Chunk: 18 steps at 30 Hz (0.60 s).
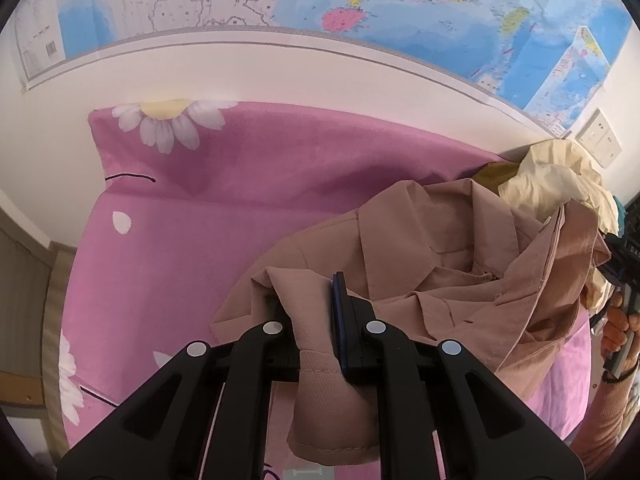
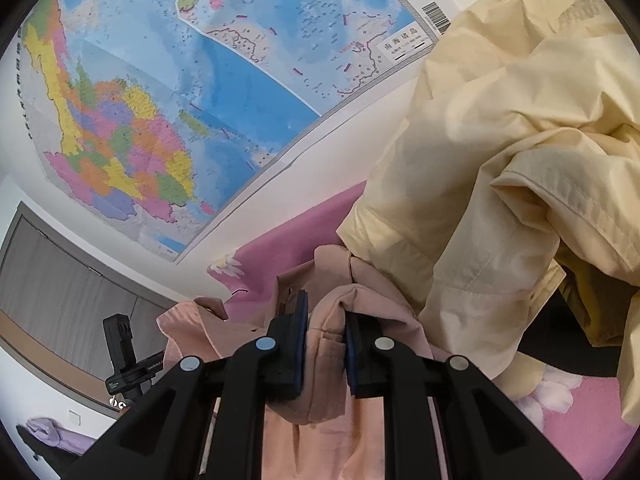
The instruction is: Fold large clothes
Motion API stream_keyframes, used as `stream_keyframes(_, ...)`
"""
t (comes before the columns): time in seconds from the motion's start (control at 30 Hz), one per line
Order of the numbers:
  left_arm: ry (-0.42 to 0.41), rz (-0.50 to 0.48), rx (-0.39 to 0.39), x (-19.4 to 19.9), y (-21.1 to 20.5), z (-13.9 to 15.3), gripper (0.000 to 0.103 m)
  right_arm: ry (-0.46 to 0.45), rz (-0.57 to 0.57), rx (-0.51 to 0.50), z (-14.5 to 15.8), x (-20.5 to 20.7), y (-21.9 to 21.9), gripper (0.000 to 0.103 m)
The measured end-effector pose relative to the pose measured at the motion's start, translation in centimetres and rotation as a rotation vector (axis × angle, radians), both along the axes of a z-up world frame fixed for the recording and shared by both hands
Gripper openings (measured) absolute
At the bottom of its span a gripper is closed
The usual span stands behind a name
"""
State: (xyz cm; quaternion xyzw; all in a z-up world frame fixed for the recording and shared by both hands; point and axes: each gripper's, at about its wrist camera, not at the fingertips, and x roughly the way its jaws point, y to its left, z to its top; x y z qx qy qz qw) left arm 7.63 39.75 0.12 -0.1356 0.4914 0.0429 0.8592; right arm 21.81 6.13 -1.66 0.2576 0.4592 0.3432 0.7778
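Note:
A large tan-pink garment point(image 1: 460, 280) lies crumpled on the pink flowered bed sheet point(image 1: 200, 240). My left gripper point(image 1: 310, 320) is shut on a fold of its edge, and cloth hangs down between the fingers. My right gripper point(image 2: 326, 344) is shut on another bunched part of the same garment point(image 2: 332, 320). The right gripper also shows at the far right of the left wrist view point(image 1: 618, 264), held by a hand. The left gripper shows at the lower left of the right wrist view point(image 2: 124, 360).
A cream-yellow garment point(image 2: 500, 160) is heaped at the bed's right, against the wall; it also shows in the left wrist view point(image 1: 560, 176). A large map point(image 2: 160, 100) hangs on the white wall behind the bed. Wall sockets point(image 1: 600, 140) sit beside it.

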Motion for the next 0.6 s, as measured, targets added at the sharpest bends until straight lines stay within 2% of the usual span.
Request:
stream_keyframes(0.43,0.065,0.024,-0.001,3.0,0.3,-2.0,0.012,0.04,-0.022,-0.047,-1.4,2.4,0.8,0.015)
stream_keyframes(0.6,0.081,0.036,-0.014,3.6,0.4,-2.7,0.012,0.038,-0.019,-0.079,-1.4,2.8,1.8,0.021)
